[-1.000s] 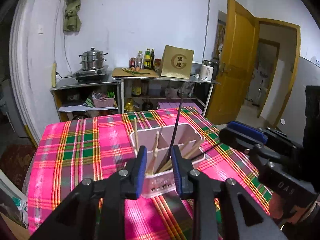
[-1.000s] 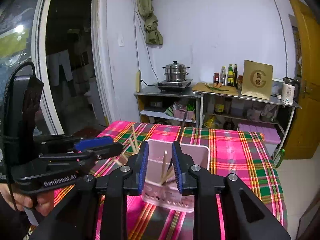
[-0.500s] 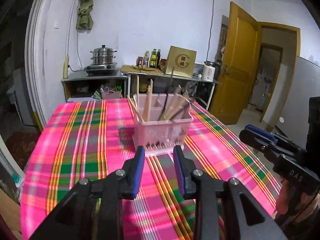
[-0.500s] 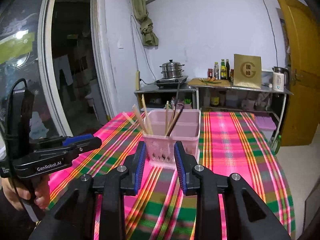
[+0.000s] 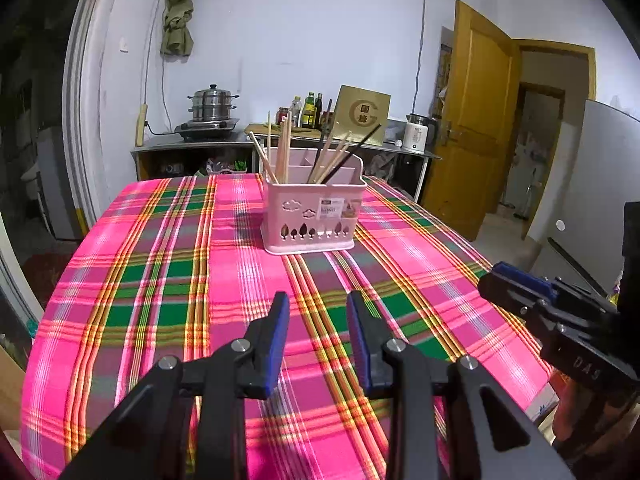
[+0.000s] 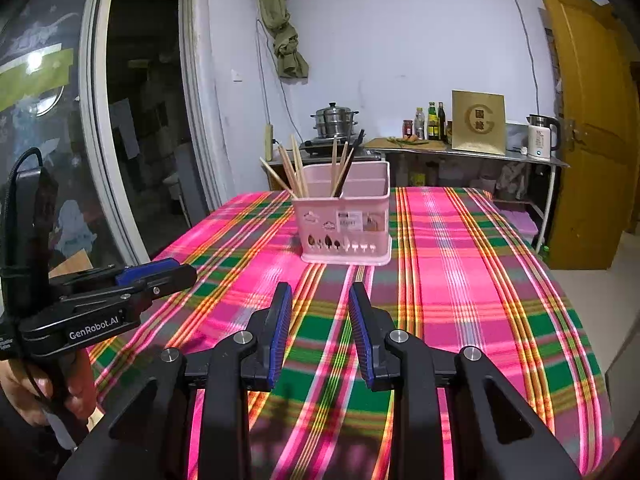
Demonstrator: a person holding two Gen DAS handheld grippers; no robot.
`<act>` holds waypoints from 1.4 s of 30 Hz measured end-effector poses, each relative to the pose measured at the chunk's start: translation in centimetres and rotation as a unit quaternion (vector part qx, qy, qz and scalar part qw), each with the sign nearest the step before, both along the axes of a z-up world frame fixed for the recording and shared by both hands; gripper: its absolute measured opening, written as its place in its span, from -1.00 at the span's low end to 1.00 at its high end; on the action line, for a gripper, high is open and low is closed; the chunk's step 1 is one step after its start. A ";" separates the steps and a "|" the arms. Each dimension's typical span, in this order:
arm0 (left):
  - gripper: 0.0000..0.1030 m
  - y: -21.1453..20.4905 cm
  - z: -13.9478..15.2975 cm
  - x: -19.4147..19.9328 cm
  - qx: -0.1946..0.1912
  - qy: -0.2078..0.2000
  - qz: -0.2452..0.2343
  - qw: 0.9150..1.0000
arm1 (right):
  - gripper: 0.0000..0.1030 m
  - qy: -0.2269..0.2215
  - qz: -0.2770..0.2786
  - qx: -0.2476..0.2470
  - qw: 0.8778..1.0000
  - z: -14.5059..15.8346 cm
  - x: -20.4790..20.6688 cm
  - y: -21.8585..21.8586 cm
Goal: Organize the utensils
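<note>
Beyond both tools, the pink holder [image 5: 314, 216] stands on the desk [image 5: 160, 288].
Left tool [image 5: 318, 300] and right tool [image 6: 320, 292] gape empty; chopsticks [image 5: 280, 152] stand upright.

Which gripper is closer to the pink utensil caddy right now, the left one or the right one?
Too close to call. Left gripper and right gripper both sit open and empty, back from the pink caddy over bare tablecloth, side by side at similar range, neither touching it.

Light: dim indoor, cool cast on white wall [image 5: 300, 40].
Glare: pale sheen on plaid tablecloth [image 5: 160, 280].
Shadows: soft, under pink caddy [image 6: 344, 236].
Focus: sharp centre, no motion blur.
Edges: strong fisheye bending, black corner vignette.
</note>
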State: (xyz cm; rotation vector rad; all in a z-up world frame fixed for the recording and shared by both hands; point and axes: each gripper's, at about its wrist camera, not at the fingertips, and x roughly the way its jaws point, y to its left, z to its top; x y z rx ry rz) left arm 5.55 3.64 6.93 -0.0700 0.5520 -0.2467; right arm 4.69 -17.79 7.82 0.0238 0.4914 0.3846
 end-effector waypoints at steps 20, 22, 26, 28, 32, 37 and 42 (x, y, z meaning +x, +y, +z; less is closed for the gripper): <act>-0.40 -0.7 -3.2 -3.1 0.002 0.009 0.007 1.000 | -0.41 0.003 -0.007 -0.024 1.000 -2.6 -3.6 0.7; -0.40 -0.9 -3.3 -3.2 0.003 0.008 0.007 1.000 | -0.41 0.001 -0.010 -0.023 1.000 -2.6 -3.6 0.7; -0.40 -0.9 -3.3 -3.2 0.004 0.007 0.009 1.000 | -0.41 -0.002 -0.013 -0.022 1.000 -2.5 -3.7 0.6; -0.40 -0.9 -3.3 -3.2 0.004 0.005 0.010 1.000 | -0.41 -0.003 -0.015 -0.022 1.000 -2.5 -3.7 0.5; -0.40 -1.0 -3.3 -3.2 0.004 0.005 0.013 1.000 | -0.41 -0.001 -0.016 -0.021 1.000 -2.6 -3.6 0.4; -0.40 -1.1 -3.3 -3.2 0.006 0.006 0.014 1.000 | -0.41 0.000 -0.014 -0.021 1.000 -2.7 -3.5 0.5; -0.40 -1.2 -3.3 -3.1 0.004 0.006 0.013 1.000 | -0.41 0.003 -0.014 -0.019 1.000 -2.8 -3.4 0.4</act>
